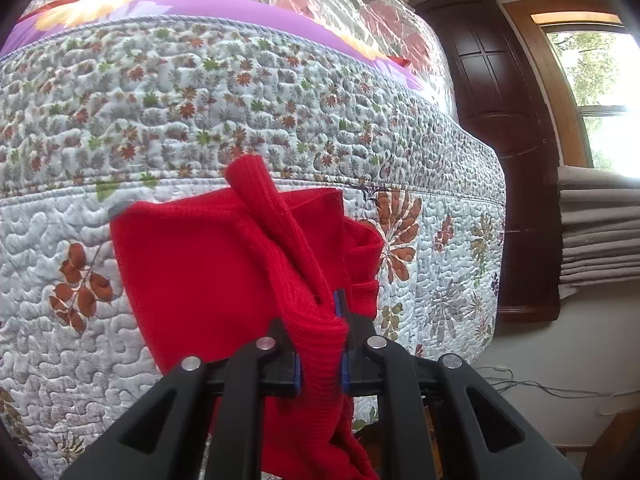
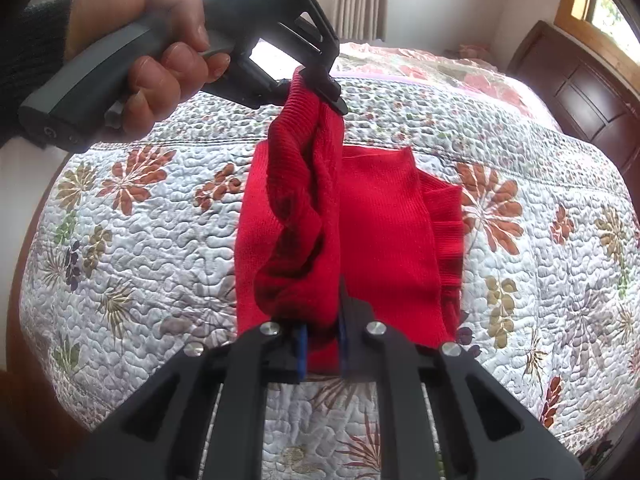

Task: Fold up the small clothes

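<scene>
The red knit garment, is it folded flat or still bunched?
Bunched: the red knit garment hangs between both hand-held grippers, partly resting on the quilt.

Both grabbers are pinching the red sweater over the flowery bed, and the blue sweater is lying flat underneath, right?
Almost. Both the left gripper and the right gripper are shut on the red sweater over the flowery quilt. But there is no blue sweater: the cloth lying underneath is more of the same red sweater. The only blue is the gripper pads. The right wrist view shows it best.

- You worked over a bed (image 2: 520, 280) covered by a quilted floral bedspread (image 1: 200, 100).
- Your red knit garment (image 2: 384, 220) lay partly on it, a purple flowered blanket (image 1: 224, 10) farther back.
</scene>
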Action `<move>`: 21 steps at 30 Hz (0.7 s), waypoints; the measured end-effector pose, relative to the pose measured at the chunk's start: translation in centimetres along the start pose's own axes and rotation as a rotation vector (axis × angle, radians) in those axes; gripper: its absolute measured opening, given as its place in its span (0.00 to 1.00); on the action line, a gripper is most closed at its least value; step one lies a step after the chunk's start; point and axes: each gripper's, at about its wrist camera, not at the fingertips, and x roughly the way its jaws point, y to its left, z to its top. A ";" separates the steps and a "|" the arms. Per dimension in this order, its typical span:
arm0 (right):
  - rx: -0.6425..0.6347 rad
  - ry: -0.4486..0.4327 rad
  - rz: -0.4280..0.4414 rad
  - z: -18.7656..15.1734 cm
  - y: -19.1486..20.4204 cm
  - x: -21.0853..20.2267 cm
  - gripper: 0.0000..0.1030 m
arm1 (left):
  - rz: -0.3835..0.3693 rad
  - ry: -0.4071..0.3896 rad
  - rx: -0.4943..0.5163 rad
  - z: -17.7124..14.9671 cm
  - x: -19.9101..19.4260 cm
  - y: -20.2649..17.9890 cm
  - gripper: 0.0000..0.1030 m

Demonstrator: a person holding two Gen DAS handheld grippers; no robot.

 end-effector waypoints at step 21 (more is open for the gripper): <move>0.181 0.074 0.041 -2.7 -7.9 3.8 0.09 | 0.147 0.072 0.037 2.0 9.5 -4.0 0.12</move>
